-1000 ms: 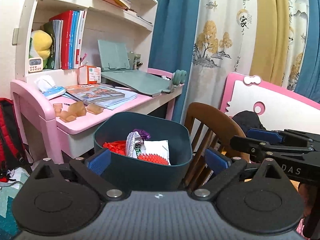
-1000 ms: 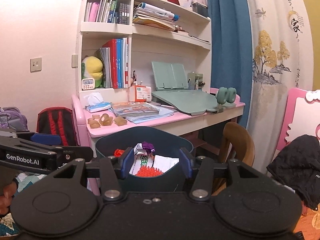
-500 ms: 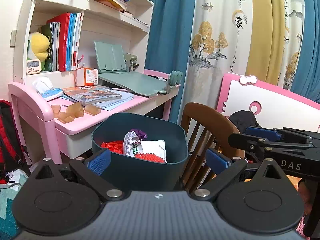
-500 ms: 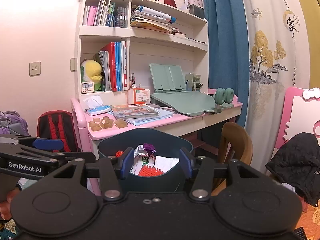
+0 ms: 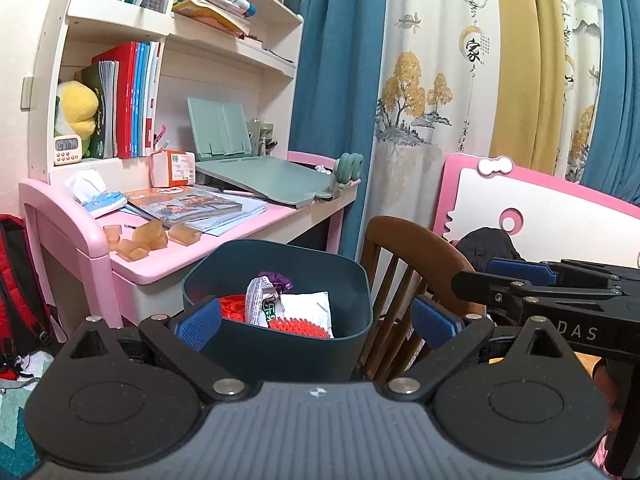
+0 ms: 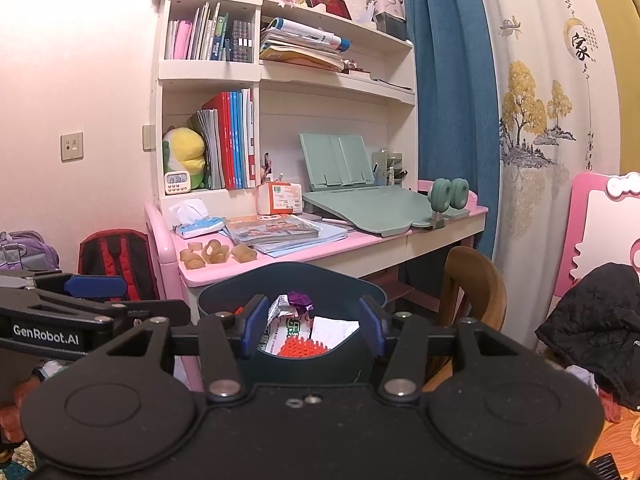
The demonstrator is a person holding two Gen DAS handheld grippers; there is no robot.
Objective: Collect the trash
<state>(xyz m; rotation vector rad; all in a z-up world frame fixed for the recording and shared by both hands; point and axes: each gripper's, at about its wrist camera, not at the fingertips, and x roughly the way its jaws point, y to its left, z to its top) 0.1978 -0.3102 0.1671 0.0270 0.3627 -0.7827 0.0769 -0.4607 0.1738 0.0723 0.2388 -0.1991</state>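
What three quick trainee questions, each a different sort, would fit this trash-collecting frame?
1. True or false: the dark teal bin is empty.
2. Multiple choice: where is the wooden chair relative to the bin in the left wrist view? A) to its left B) to its right C) inside it
3. Fill in: the left gripper and right gripper both have their jaws ____.

Key:
1. False. It holds wrappers, a white packet and a red spiky item.
2. B
3. Open, with nothing held between them.
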